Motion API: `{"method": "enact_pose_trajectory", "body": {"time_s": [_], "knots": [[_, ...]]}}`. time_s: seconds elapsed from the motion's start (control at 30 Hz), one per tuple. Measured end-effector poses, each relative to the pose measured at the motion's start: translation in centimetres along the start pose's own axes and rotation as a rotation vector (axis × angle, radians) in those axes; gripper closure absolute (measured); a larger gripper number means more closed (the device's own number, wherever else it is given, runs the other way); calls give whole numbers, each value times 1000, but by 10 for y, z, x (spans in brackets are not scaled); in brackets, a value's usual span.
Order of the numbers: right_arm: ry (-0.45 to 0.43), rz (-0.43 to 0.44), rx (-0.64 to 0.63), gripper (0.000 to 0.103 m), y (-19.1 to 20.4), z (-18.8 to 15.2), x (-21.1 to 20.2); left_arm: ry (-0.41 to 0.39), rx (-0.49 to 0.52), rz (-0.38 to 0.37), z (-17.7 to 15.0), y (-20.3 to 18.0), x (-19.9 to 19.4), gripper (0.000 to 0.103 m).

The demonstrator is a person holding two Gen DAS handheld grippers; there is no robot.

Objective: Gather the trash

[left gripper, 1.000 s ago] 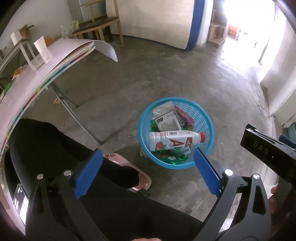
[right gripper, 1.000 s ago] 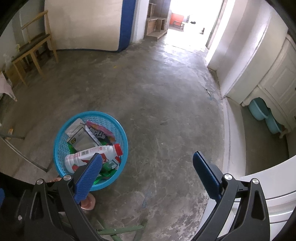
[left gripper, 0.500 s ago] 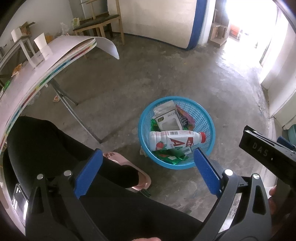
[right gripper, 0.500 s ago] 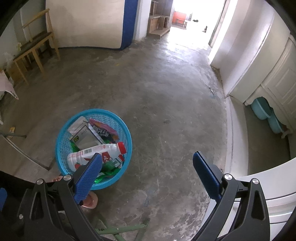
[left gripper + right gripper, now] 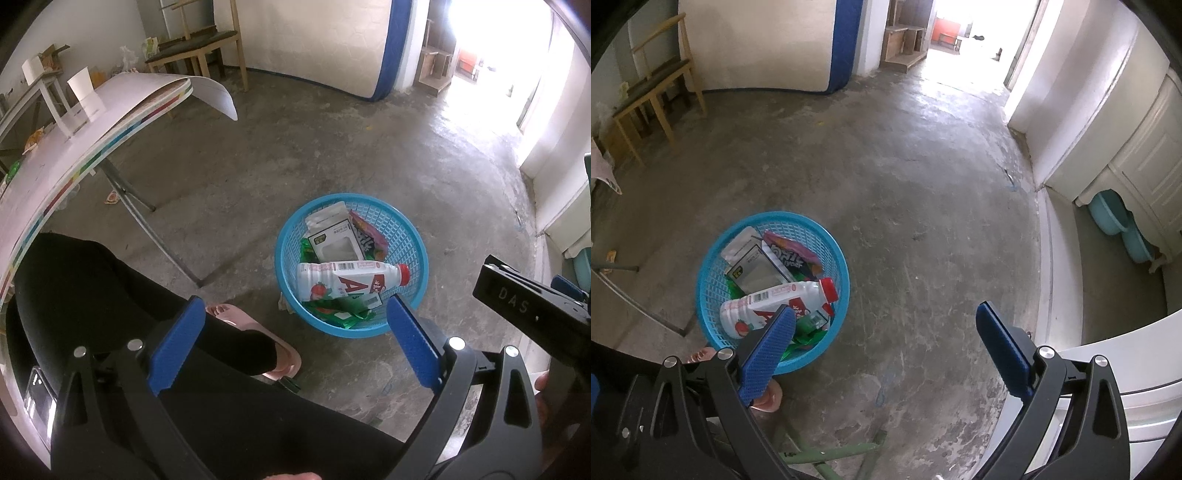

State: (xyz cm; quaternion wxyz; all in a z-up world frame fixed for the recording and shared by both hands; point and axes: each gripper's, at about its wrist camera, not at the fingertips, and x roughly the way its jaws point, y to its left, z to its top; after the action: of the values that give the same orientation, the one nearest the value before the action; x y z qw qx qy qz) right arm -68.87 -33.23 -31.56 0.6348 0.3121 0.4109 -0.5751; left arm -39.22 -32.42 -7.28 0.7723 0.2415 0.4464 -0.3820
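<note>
Bare concrete floor (image 5: 923, 206), stained and scuffed, across both views. Folding table (image 5: 48, 162) with white top and coloured edge stripe along the left of the left wrist view; white paper cup (image 5: 85, 95) upright on it. Wooden bench (image 5: 650, 96) against the far wall. Black-clad leg (image 5: 110, 295) of the person low in the left wrist view, pink slipper (image 5: 258, 339) at its end, just beside the basket.

Blue plastic basket (image 5: 402, 236) on the floor, holding the trash: white bottle (image 5: 343, 280) with red cap and strawberry label lying on its side on top; flat pouch (image 5: 332, 240) with clear window behind it; purple snack wrapper (image 5: 792, 254) against the far wall of the basket; green wrappers (image 5: 343, 317) underneath.

Left gripper (image 5: 291, 347) above and short of the basket, blue pads spread wide, nothing between them. Right gripper (image 5: 886, 354) likewise spread, empty, left pad overlapping the basket rim in view.
</note>
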Motion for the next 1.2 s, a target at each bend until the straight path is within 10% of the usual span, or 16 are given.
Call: {"method": "enact_pose_trajectory", "body": {"time_s": [1.2], "knots": [[3,0,2,8,0,0,0,0,4,-1,3,-3,-1,8]]}}
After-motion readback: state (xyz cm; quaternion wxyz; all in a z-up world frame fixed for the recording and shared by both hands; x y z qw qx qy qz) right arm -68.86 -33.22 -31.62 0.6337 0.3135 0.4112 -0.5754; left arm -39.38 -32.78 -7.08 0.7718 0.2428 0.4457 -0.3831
